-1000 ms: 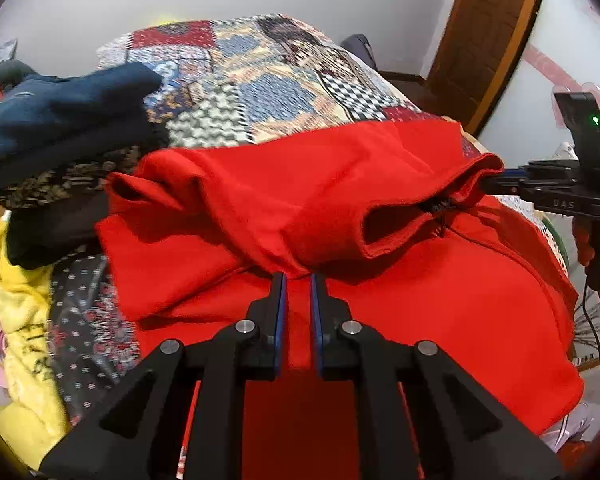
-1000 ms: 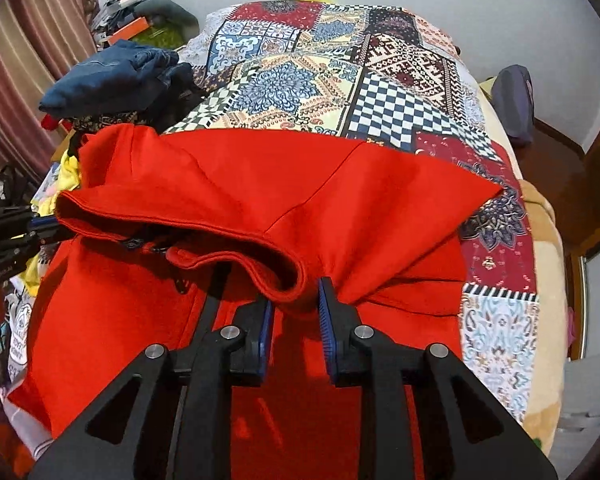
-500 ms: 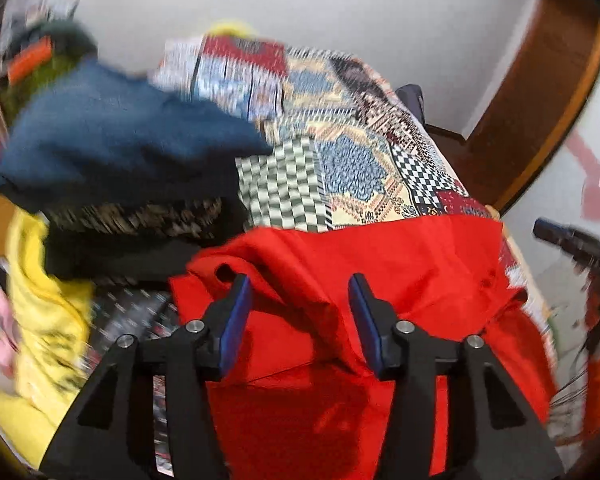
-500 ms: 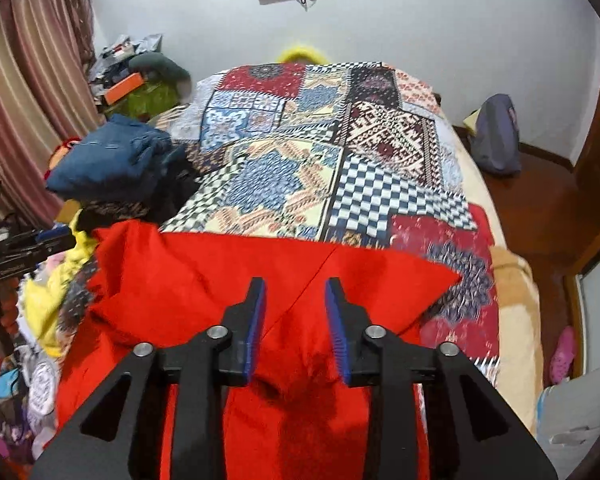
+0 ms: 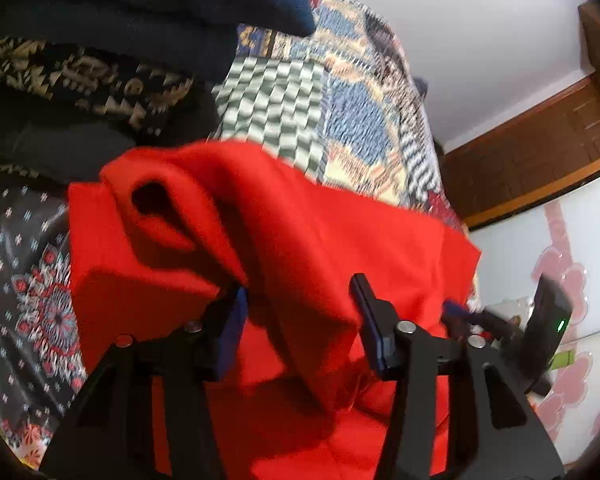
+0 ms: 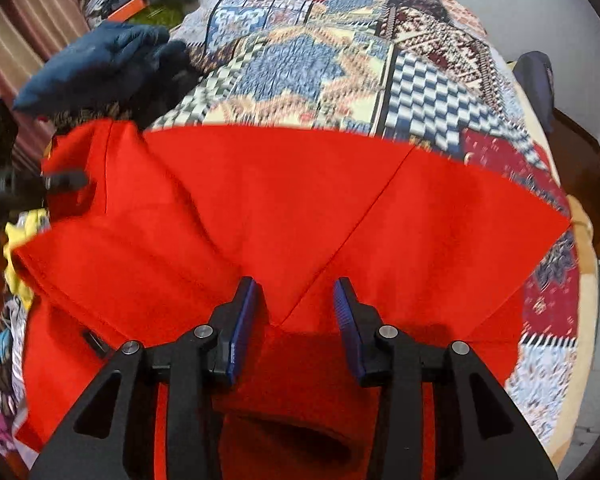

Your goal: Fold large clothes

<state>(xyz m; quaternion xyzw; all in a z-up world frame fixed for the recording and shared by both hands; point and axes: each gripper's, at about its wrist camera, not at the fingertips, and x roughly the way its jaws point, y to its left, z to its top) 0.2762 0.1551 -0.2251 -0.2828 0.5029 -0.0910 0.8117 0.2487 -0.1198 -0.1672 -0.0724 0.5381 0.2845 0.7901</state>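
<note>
A: Left wrist view: red garment [image 5: 308, 248] lies on the bed, over the patchwork bedspread [image 5: 352, 120]. Matte, soft-looking cloth, thick rounded folds, one fold rolled into a tube-like opening at upper left.

B: Left gripper [image 5: 298, 300] state?

A: Fingers [image 5: 366, 300] spread wide, nothing clamped. A ridge of red fabric rises between them and drapes over the left fingertip. Whether it touches the blue pads, can't tell, frame is blurred.

B: Right side?

A: Right wrist view, right gripper [image 6: 296, 300] also apart, blue ribbed pads facing each other. The garment [image 6: 284, 200] spreads flat and wide ahead of it, straight far edge, a diagonal seam running down to a point that sits between the fingers [image 6: 346, 304]. Point is in the gap, not pinched.

B: Anything else around?

A: Dark blue folded clothes [image 6: 96, 68] stacked at the bed's left edge, just beyond the garment's far left corner. Under them, in the left view, a black piece with a gold geometric print [image 5: 84, 80]. Bedspread [image 6: 340, 60] is a printed quilt: checks, diamonds, blue medallions. The left gripper's tip shows in the right view at the garment's left corner.
</note>
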